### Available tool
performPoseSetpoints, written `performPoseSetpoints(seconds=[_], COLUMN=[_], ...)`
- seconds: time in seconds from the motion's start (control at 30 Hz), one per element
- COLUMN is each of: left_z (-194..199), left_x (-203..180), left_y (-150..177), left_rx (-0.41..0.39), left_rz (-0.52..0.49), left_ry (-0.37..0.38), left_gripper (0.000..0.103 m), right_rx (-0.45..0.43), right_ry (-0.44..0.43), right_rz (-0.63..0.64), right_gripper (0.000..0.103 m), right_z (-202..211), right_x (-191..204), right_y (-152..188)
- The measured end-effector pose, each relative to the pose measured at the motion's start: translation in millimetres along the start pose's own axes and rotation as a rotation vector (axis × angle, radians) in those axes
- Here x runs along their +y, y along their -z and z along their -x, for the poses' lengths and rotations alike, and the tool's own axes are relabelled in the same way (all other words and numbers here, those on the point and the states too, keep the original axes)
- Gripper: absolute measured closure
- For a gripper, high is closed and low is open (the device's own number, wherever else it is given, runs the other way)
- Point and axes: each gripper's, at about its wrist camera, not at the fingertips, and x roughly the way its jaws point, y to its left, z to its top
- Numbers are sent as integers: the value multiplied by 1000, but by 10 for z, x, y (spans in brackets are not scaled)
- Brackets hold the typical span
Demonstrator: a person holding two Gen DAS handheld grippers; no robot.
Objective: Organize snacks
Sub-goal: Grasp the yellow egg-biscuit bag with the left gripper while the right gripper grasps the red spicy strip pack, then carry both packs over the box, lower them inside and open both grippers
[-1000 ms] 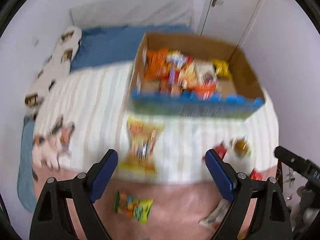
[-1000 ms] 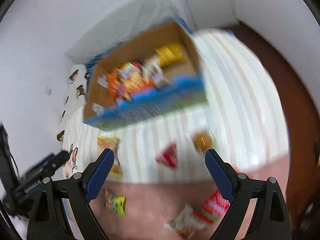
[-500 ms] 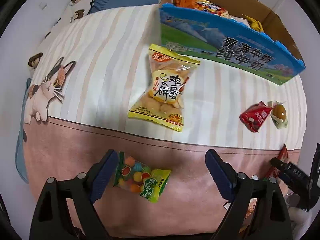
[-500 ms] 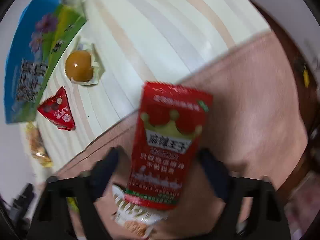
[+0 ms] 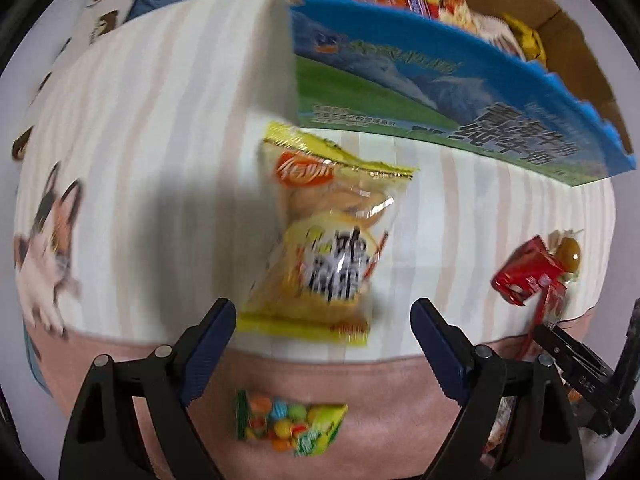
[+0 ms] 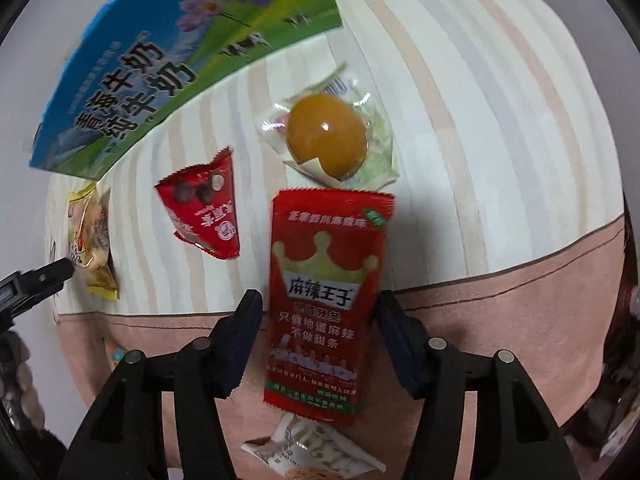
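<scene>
Right gripper (image 6: 318, 322) jaws opening around one red packet (image 6: 326, 300) reading 麻辣王子, left gripper (image 5: 322, 334) gaping empty before one yellow biscuit bag (image 5: 324, 248).

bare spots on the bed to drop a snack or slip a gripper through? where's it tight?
Free: the striped sheet between the cat print and the yellow biscuit bag; also the stripes right of the packed egg. Crowded: egg, red triangle pack and red spicy-strip pack cluster below the box.

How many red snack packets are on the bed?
2: the big red packet between the right gripper's fingers, and the small red triangle packet beside it. The box may hide more.
</scene>
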Motion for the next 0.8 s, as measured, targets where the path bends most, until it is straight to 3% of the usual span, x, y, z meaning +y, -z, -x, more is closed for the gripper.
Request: performPoseSetpoints(seconds=[0.1,0.2,0.3,0.4,0.53,0.8], left_z=[-209,-300,-275,-241,-223,80], left_x=[-47,-36,-12,-28,-32,-103], left_y=[-141,-182,-107,55,296,450], left_rx=[50,40,12,6,-14,-57], left_rz=[-40,-20,30,75,132,109], left_ry=[27,25,50,84,88,117], left_gripper=[16,46,51,56,58,62], right_rx=[21,45,43,27,-2,-76], right_ry=[-24,-24,-10,22,-1,-87], right_rz=[-30,-35,0,38,18,30], right_gripper=[36,36,38,49,55,56], right_z=[-34,-57,-105,-131,-87,337], right_x=[-75,-110,22,81,54,82], right_y=[15,6,30,87,157,140])
